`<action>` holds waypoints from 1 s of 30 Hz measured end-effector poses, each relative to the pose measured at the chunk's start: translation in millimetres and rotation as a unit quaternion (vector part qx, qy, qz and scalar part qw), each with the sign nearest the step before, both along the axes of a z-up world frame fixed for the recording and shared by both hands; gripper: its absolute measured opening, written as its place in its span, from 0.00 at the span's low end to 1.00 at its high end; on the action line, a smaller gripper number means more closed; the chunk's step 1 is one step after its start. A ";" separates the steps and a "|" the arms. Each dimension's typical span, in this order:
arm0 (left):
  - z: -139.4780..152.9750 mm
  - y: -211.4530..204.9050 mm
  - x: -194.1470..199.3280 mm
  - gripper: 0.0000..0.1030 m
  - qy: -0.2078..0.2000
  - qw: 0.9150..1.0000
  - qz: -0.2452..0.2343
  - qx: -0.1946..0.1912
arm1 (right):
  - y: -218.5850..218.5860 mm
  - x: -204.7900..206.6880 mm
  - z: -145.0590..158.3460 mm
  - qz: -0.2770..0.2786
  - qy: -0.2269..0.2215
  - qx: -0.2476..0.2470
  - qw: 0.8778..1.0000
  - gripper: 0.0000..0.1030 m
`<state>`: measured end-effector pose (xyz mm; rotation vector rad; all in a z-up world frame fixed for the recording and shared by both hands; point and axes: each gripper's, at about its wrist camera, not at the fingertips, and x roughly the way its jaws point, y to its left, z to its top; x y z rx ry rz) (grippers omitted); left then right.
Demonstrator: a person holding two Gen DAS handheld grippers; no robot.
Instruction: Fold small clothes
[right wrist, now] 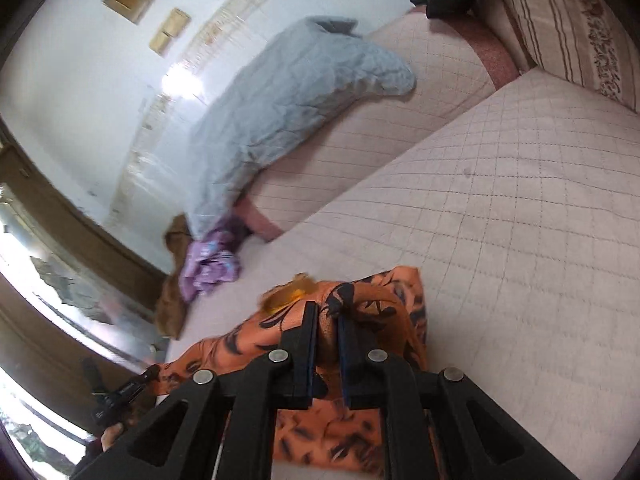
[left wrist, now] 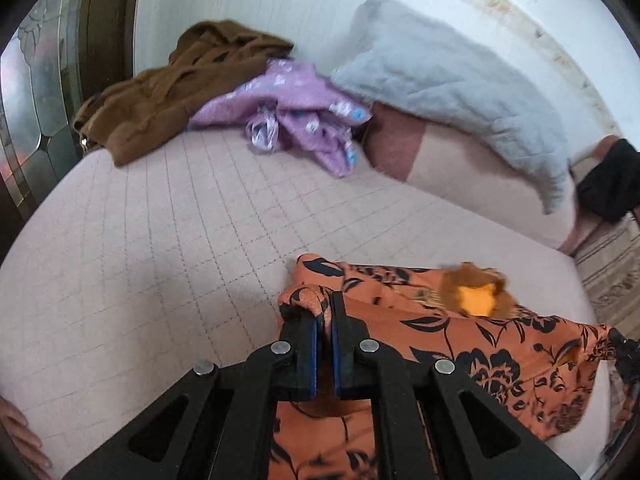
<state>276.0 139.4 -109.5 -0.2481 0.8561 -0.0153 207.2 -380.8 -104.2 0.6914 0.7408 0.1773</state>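
An orange garment with a black flower print (left wrist: 460, 336) hangs stretched between my two grippers above the quilted pink bed (left wrist: 180, 240). My left gripper (left wrist: 325, 308) is shut on one bunched corner of it. My right gripper (right wrist: 329, 316) is shut on another corner of the garment (right wrist: 372, 296). The other gripper shows at the edge of each view: the right one in the left wrist view (left wrist: 628, 356), the left one in the right wrist view (right wrist: 132, 384). A yellow lining patch (left wrist: 476, 296) shows at the garment's top edge.
A purple printed garment (left wrist: 296, 116) and a brown garment (left wrist: 176, 88) lie crumpled at the far side of the bed by the wall. A grey-blue quilted pillow (left wrist: 452, 84) leans on a pink bolster (left wrist: 440, 160). A patterned rug (right wrist: 568, 28) lies beyond the bed.
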 end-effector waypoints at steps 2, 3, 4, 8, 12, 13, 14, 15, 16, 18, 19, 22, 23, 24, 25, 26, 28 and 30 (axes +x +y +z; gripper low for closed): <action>-11.5 -2.6 10.5 0.06 0.010 1.000 0.002 0.011 | -2.0 18.0 -14.9 -0.009 0.014 -0.011 1.000 0.09; -17.4 -4.3 15.5 0.06 0.015 1.000 0.003 0.017 | -1.2 23.4 -19.7 -0.010 0.019 -0.017 1.000 0.09; -22.7 -5.6 19.4 0.06 0.020 1.000 0.005 0.023 | -1.3 31.0 -26.5 -0.011 0.027 -0.026 0.999 0.09; -45.7 -16.2 34.7 0.23 0.045 0.997 -0.006 0.056 | 0.0 48.8 -55.8 -0.023 0.065 -0.046 0.997 0.11; -50.2 -37.2 31.2 0.89 0.025 0.995 -0.075 0.064 | 0.6 45.9 -78.0 -0.022 0.094 -0.053 0.994 0.16; -48.7 -40.0 29.8 1.00 0.018 0.994 -0.088 0.060 | 0.2 43.7 -78.5 -0.023 0.094 -0.055 0.994 0.17; -45.9 -39.7 28.4 1.00 0.011 0.995 -0.084 0.061 | -1.2 41.0 -77.4 -0.024 0.093 -0.058 0.994 0.19; -39.3 -35.1 26.9 1.00 -0.001 0.996 -0.068 0.065 | -4.2 35.7 -73.6 -0.030 0.090 -0.065 0.993 0.28; -32.8 -29.7 25.8 1.00 -0.009 0.997 -0.056 0.059 | -6.8 30.3 -68.7 -0.037 0.086 -0.071 0.993 0.36; -16.7 -11.9 21.8 1.00 -0.029 0.998 -0.020 0.044 | -13.1 9.7 -52.9 -0.058 0.064 -0.067 0.994 0.97; -4.0 1.7 15.4 1.00 -0.046 0.998 0.007 0.037 | -15.4 1.7 -47.0 -0.060 0.052 -0.060 0.995 0.99; 15.9 27.0 0.4 1.00 -0.060 0.997 0.046 0.018 | -13.9 -24.6 -33.8 -0.048 0.042 -0.042 0.997 0.98; 20.7 32.2 -8.4 1.00 -0.060 0.997 0.048 0.007 | -11.1 -34.8 -30.8 -0.044 0.041 -0.044 0.997 0.99; 22.0 34.4 -12.8 1.00 -0.059 0.997 0.045 0.002 | -8.9 -41.6 -29.8 -0.042 0.042 -0.045 0.997 0.99; 24.4 33.0 -23.4 1.00 -0.057 0.998 0.037 -0.001 | -5.5 -49.4 -29.4 -0.041 0.044 -0.041 0.997 0.98; 24.3 30.6 -28.8 1.00 -0.058 0.998 0.032 -0.002 | -2.3 -55.1 -29.4 -0.039 0.045 -0.035 0.998 0.98; 22.3 19.1 -40.7 1.00 -0.056 0.998 0.007 -0.012 | 11.3 -63.3 -29.6 -0.026 0.034 -0.009 0.999 0.98; 12.4 5.4 -43.3 1.00 -0.040 0.998 -0.016 -0.034 | 25.5 -63.7 -26.3 -0.010 0.014 0.002 1.000 0.97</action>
